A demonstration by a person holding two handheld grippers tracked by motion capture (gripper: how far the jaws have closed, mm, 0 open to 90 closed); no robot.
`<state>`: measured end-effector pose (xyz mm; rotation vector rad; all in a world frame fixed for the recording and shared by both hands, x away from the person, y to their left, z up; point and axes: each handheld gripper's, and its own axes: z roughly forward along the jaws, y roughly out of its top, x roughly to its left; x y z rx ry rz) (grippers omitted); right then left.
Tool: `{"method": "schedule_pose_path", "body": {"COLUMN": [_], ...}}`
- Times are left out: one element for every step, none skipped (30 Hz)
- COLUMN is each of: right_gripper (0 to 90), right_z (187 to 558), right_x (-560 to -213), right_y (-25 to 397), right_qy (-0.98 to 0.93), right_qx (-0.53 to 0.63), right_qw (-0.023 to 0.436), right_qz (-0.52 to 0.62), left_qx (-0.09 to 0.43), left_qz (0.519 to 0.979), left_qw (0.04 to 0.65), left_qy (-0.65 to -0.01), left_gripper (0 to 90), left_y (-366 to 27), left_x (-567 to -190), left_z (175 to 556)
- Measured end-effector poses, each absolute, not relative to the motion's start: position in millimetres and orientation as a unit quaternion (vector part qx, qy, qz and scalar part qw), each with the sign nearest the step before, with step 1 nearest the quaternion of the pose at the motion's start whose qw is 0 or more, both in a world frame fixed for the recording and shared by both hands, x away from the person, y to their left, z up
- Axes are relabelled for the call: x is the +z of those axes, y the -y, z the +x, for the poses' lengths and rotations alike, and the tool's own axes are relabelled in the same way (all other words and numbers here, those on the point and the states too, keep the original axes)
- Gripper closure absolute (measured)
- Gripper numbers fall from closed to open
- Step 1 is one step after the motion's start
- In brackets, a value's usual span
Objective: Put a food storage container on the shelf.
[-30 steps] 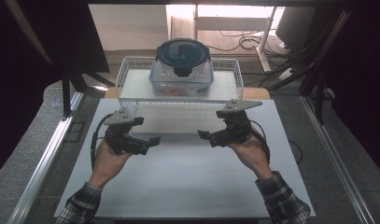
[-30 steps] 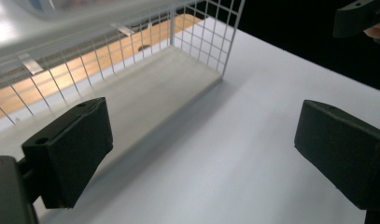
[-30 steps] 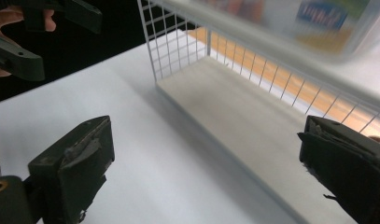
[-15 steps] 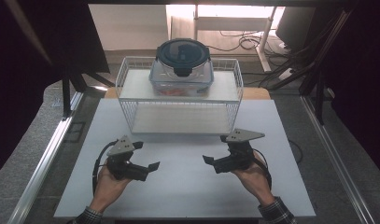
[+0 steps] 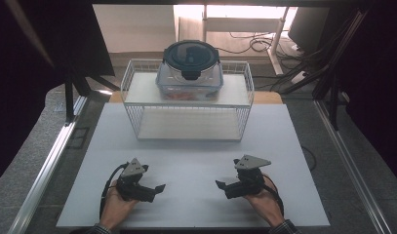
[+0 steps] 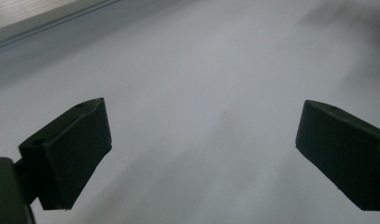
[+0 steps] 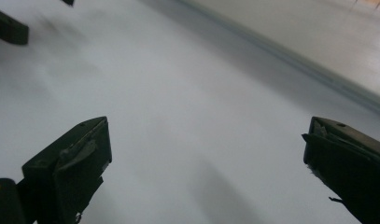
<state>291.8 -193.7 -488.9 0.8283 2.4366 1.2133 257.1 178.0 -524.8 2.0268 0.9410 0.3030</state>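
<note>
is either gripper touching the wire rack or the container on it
Apart. The high view shows the left gripper and right gripper near the table's front edge, with bare white surface between them and the wire rack.

Forearms cut off by the bottom edge of the high view. Contents of the lidded container (image 5: 191,70) in the wire basket (image 5: 132,78) too indistinct to identify. Far tabletop blurred in both gripper views; another gripper (image 7: 8,25) cropped at the top-left corner.
</note>
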Motion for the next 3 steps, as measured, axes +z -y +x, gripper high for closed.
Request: {"method": "schedule_pose_path", "body": {"right_gripper": [0.9, 0.9, 0.9], "right_z": [292.4, 293.1, 294.0], "right_x": [-491.6, -493.7, -494.7], "right_y": [194.6, 195.0, 195.6], "right_qy": [-0.85, -0.85, -0.851], "right_qx": [0.416, 0.413, 0.41], "right_qw": [0.145, 0.146, 0.147], "right_qz": [0.29, 0.293, 0.295], "left_qx": [0.122, 0.125, 0.127], "left_qz": [0.811, 0.81, 0.81], "left_qw": [0.433, 0.435, 0.435], "left_qy": [-0.375, -0.374, -0.373], "left_gripper": [2.9, 2.8, 2.8], "left_y": [-177.6, -177.4, -177.3], "left_x": [-523.8, -523.0, -522.7], "left_z": [256.9, 256.7, 256.5]}}
